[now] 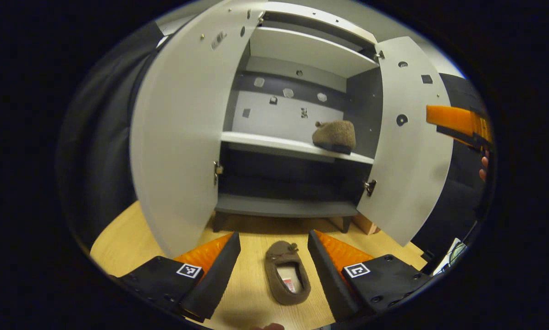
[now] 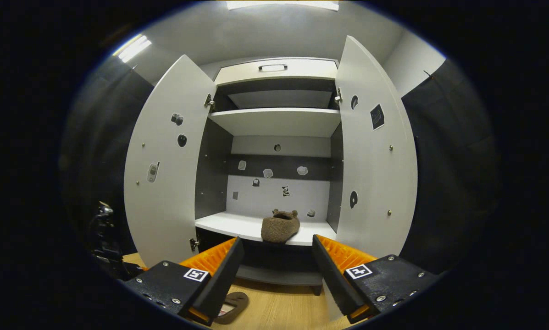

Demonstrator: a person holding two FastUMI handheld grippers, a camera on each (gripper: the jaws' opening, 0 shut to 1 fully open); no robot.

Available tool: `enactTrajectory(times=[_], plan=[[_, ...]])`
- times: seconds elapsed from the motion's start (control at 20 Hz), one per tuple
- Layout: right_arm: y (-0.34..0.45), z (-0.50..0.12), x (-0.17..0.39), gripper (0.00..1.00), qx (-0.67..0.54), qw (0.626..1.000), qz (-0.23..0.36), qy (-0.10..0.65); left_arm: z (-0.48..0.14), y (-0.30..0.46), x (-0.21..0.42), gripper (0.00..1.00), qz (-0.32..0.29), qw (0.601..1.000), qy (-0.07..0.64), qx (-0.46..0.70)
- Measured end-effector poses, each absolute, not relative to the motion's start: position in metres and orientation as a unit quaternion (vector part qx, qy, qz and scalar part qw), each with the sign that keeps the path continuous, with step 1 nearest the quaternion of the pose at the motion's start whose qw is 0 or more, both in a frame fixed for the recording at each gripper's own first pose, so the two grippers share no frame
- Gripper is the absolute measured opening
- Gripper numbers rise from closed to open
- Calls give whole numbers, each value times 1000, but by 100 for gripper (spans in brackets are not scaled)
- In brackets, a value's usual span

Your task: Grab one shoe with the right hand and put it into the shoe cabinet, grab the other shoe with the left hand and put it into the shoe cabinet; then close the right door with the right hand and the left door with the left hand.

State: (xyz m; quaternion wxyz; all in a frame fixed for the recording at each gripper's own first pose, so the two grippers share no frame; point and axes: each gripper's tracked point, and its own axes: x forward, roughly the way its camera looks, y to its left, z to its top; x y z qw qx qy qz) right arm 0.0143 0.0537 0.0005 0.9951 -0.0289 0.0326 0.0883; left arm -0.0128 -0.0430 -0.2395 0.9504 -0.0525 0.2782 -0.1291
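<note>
Open shoe cabinet (image 2: 274,123) holds one slipper (image 2: 280,228) (middle shelf, right side).

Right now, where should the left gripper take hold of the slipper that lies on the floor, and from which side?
Grip the slipper on the floor across its sides, at the rim of the opening. It lies sole down, toe toward the cabinet, lengthwise between the open left gripper's fingers, so probably come straight down from above.

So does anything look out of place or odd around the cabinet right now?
Nothing damaged or spilled. One slipper lies on the floor before the cabinet, while its mate sits on the shelf.
</note>
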Motion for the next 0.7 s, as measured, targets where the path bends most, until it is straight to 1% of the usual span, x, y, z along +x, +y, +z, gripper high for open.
enactTrajectory(times=[0.1, 0.35, 0.4, 0.45, 0.5, 0.7], plan=[[49, -7, 9, 93, -26, 995, 88, 38, -284, -48, -12, 97, -138, 932, 331, -53], [26, -25, 7, 94, -20, 996, 66, 56, -378, -49, -12, 96, -146, 895, 420, -12], [20, -28, 7, 94, -22, 996, 62, 59, -392, -49, -10, 97, -145, 891, 431, -5], [14, -31, 7, 94, -26, 996, 56, 62, -404, -50, -7, 100, -144, 887, 439, -2], [8, -32, 6, 94, -30, 996, 50, 63, -413, -50, -2, 96, -141, 884, 446, 0], [-6, -39, 5, 94, -20, 997, 30, 70, -441, -52, 27, 97, -135, 885, 445, 10]])
